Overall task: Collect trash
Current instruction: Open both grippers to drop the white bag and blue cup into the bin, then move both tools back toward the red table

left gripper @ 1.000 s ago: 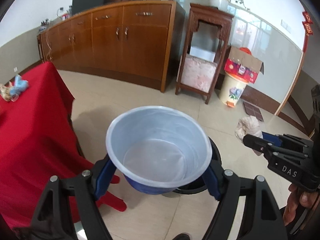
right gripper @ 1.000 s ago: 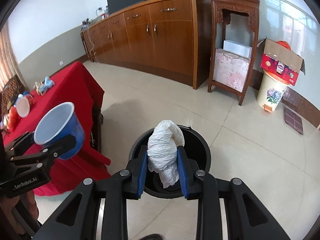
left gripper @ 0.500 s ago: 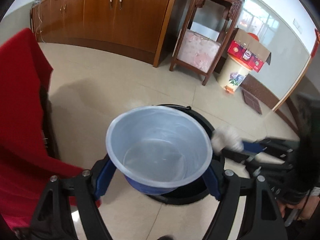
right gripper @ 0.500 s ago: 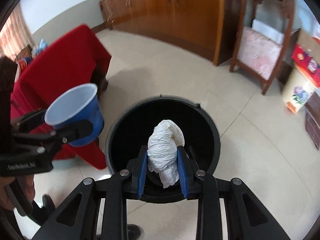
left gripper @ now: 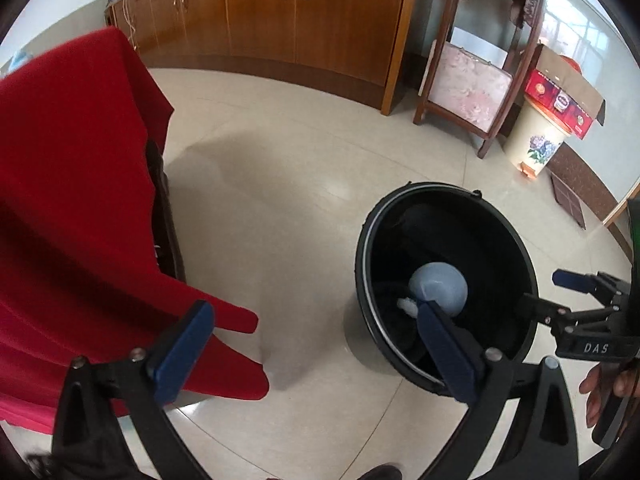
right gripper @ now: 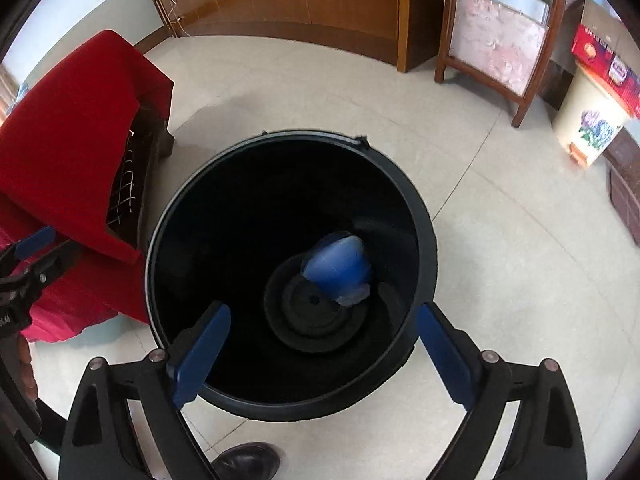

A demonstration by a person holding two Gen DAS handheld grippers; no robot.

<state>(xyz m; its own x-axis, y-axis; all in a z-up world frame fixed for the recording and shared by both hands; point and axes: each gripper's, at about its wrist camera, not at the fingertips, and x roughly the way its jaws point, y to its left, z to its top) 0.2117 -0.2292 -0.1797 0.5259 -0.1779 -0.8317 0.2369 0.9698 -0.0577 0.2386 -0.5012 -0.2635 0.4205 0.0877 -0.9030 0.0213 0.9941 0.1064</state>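
A black round trash bin (left gripper: 520,240) stands on the tiled floor; in the right wrist view its rim (right gripper: 424,216) is right below me. A blue plastic cup (right gripper: 336,266) lies inside at the bottom, also seen in the left wrist view (left gripper: 438,288). A bit of white crumpled tissue (left gripper: 407,305) lies beside the cup. My left gripper (left gripper: 312,344) is open and empty, left of the bin. My right gripper (right gripper: 320,344) is open and empty above the bin; it shows at the right of the left wrist view (left gripper: 576,292).
A table with a red cloth (left gripper: 68,184) stands left of the bin. Wooden cabinets (left gripper: 304,12) line the back wall. A wooden stand (left gripper: 480,64), a cream flowered bin (left gripper: 538,144) and a cardboard box (left gripper: 568,84) are at the back right.
Both grippers opened. The blue cup left my left gripper and the white tissue left my right gripper; both now lie inside the black bin. The left gripper shifted left of the bin.
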